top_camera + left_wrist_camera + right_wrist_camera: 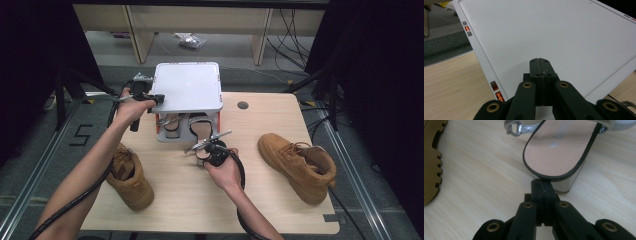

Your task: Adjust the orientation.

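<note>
Sandal (556,150): black-edged, tan insole, silver strap w/ buckle, block heel. Lies on the tabletop (200,200) half under the white-lidded rack (187,87), heel end sticking out toward me. A second sandal (172,125) sits beside it under the same lid.

Key relation: in the right claw view the heel sits straight ahead of my right claw (541,185), tip at or just short of the back rim; can't tell if touching. Long axis runs away from the claw, heel near, toe in under the lid. Right hand is the nearer one by far; left is up at the lid.

Right claw: jaws fully together, nothing between them. Reckon they must part before any grab on the heel.

Left claw (540,65): jaws also pressed together, holding nothing, tip over the near left part of the lid (549,32); contact w/ lid not clear. In the high view it sits at the lid's left edge (150,97).

Others: tan boot (297,167), right side of tabletop, lying over. Tan boot (127,177), left side near my left forearm; ridged sole shows at left in the right claw view (431,162).

Writing: faint print on the insole, blurred, unreadable. Floor marking "5" (81,134) left of the tabletop. Orange/grey tabs on the lid rim (467,28), no text.
</note>
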A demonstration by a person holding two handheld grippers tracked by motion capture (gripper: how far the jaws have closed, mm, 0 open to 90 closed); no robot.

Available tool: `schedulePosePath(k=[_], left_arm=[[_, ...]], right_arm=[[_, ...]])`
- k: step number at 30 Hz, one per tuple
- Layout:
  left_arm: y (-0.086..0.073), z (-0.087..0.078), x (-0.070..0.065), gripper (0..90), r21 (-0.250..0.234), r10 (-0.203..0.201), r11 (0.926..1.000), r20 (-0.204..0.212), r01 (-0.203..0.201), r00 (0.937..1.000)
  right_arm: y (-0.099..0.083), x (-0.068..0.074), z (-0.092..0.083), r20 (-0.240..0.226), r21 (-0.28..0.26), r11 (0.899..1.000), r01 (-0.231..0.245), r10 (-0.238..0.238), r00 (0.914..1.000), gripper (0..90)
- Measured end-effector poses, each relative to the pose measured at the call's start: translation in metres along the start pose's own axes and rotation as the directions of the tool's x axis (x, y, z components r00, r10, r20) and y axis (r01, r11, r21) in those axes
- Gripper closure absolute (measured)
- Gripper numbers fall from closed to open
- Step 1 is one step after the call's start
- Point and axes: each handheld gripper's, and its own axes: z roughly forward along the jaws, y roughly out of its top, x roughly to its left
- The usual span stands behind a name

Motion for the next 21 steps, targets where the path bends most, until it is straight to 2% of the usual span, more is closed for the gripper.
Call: schedulePosePath(k=[1,2,3,5,6,7,8,9,10,11,12,14,15,16,17,18,19,21], left_arm=[[0.000,0.000,0.000,89.5,-0.003,-0.001,1.0000,-0.002,0.001,1.0000],[0.000,0.000,0.000,89.5,-0.002,-0.001,1.0000,-0.001,0.001,1.0000],[0.000,0.000,0.000,89.4,-0.003,-0.002,1.0000,0.000,0.002,1.0000],[0.000,0.000,0.000,89.5,-0.003,-0.002,1.0000,0.000,0.002,1.0000],[-0.001,0.000,0.000,89.5,-0.004,-0.003,1.0000,0.000,0.003,1.0000],[-0.001,0.000,0.000,89.4,-0.004,-0.002,1.0000,0.000,0.002,1.0000],[-0.001,0.000,0.000,89.4,-0.004,-0.002,1.0000,0.000,0.002,1.0000],[0.000,0.000,0.001,89.5,-0.002,-0.003,1.0000,0.004,0.003,1.0000],[0.000,0.000,0.000,89.4,-0.004,-0.003,1.0000,0.000,0.003,1.0000],[-0.001,0.000,0.000,89.5,-0.004,0.000,1.0000,-0.001,0.000,1.0000],[-0.001,0.000,0.000,89.5,-0.004,0.001,1.0000,-0.001,-0.001,1.0000],[0.000,0.000,0.000,89.5,-0.003,0.000,1.0000,0.000,0.000,1.0000],[0.000,0.000,0.000,89.4,-0.003,-0.001,1.0000,0.002,0.001,1.0000],[0.000,0.000,0.001,89.5,0.000,-0.001,1.0000,0.007,0.001,1.0000],[0.000,0.000,0.000,89.5,0.000,0.000,1.0000,0.006,0.000,1.0000],[0.000,0.000,0.000,89.5,-0.004,0.000,1.0000,0.001,0.000,1.0000],[0.000,0.000,0.000,89.4,-0.004,-0.001,1.0000,0.002,0.001,1.0000],[-0.001,0.000,0.000,89.5,-0.005,-0.002,1.0000,0.001,0.002,1.0000]], right_arm=[[0.002,0.002,0.001,0.004,0.006,1.000,-0.028,0.028,0.9996,90.0],[0.004,0.002,0.001,0.007,0.009,1.000,-0.029,0.029,0.9995,90.0],[0.006,0.001,0.002,0.002,-0.005,1.000,-0.006,0.006,1.0000,90.0],[0.011,0.003,0.004,0.015,-0.005,1.000,-0.031,0.031,0.9994,90.0],[0.013,0.002,0.004,0.002,-0.012,1.000,-0.016,0.016,0.9999,90.0],[0.015,0.003,0.003,-0.004,-0.017,1.000,-0.023,0.023,0.9997,90.0],[0.017,0.002,0.004,0.005,-0.024,1.000,-0.012,0.012,0.9999,90.0],[0.020,0.004,0.006,0.020,-0.013,0.998,-0.054,0.055,0.9983,90.0],[0.021,0.000,0.007,0.010,-0.037,0.999,-0.002,0.003,0.9999,90.0],[0.024,0.000,0.007,0.021,-0.037,0.999,-0.017,0.018,0.9996,90.0],[0.025,-0.001,0.008,0.022,-0.052,0.999,0.000,0.001,0.9998,90.0],[0.028,0.000,0.008,0.027,-0.058,0.998,-0.022,0.024,0.9994,90.0],[0.029,-0.001,0.009,0.032,-0.076,0.997,-0.004,0.006,0.9995,90.0],[0.031,-0.001,0.008,0.028,-0.069,0.997,-0.020,0.022,0.9994,90.0],[0.033,-0.002,0.009,0.034,-0.091,0.996,0.000,0.003,0.9994,90.0],[0.034,-0.002,0.008,0.038,-0.083,0.997,-0.004,0.007,0.9993,90.0],[0.036,-0.004,0.010,0.040,-0.095,0.995,0.013,-0.009,0.9991,90.0],[0.038,-0.004,0.010,0.046,-0.103,0.995,0.009,-0.004,0.9989,90.0]])
